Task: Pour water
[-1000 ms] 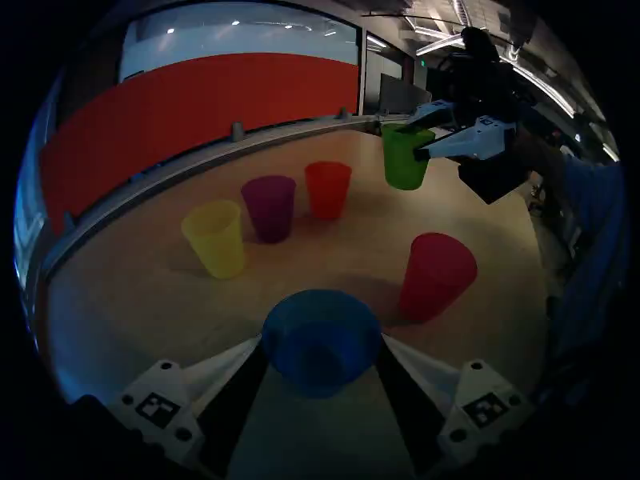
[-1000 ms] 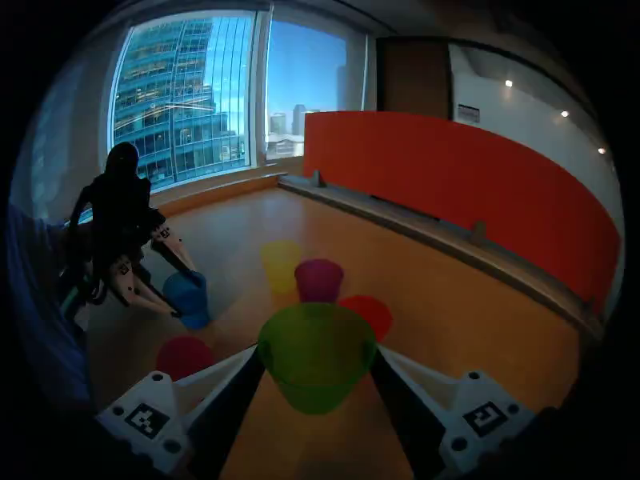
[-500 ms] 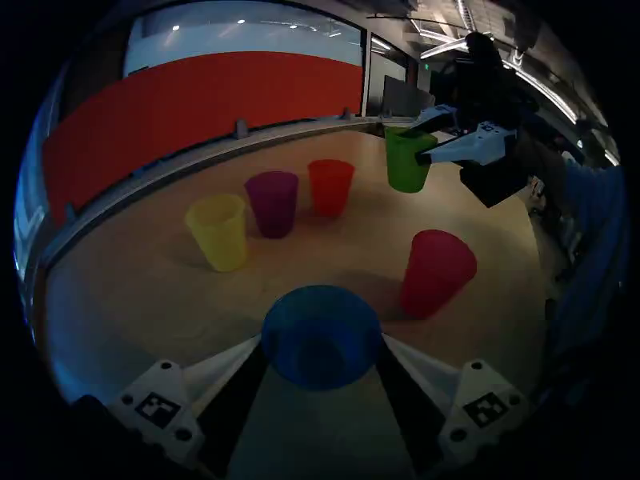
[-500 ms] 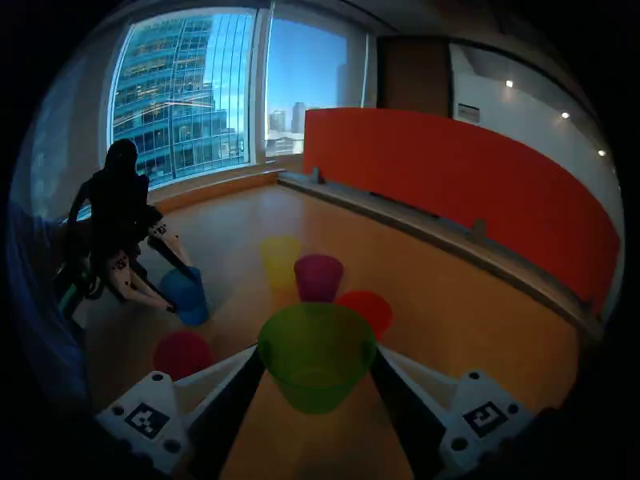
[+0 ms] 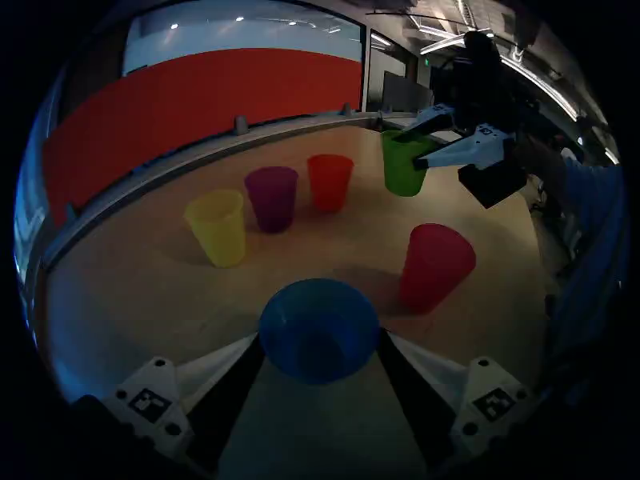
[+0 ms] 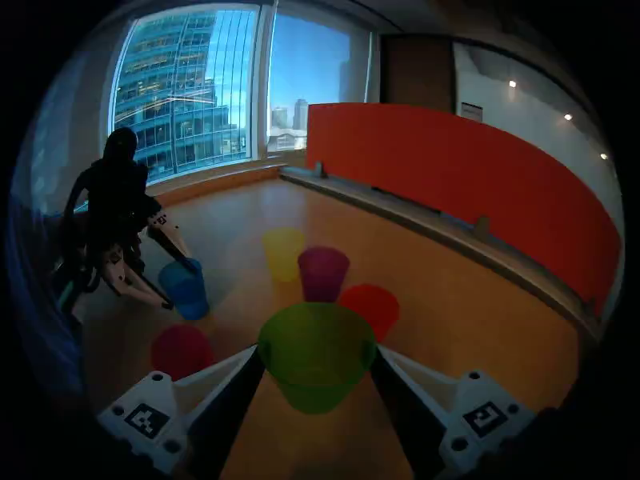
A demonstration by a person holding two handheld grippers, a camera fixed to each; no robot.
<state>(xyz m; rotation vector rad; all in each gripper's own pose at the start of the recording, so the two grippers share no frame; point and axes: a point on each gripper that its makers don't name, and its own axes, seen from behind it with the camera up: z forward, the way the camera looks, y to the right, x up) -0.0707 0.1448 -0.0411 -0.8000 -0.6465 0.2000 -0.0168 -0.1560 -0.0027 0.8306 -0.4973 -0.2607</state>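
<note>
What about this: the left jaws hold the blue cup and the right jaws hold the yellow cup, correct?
No. The right jaws hold the green cup, as the right gripper view shows; the yellow cup stands free on the table. The left jaws do hold the blue cup.

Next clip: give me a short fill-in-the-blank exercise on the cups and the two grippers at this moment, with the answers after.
1. The left gripper is shut on a cup whose colour is ____.
2. The right gripper is shut on a cup whose colour is ____.
3. On the table, the purple cup stands between the yellow cup and a cup whose colour is ____.

Missing words: blue; green; orange.
</note>
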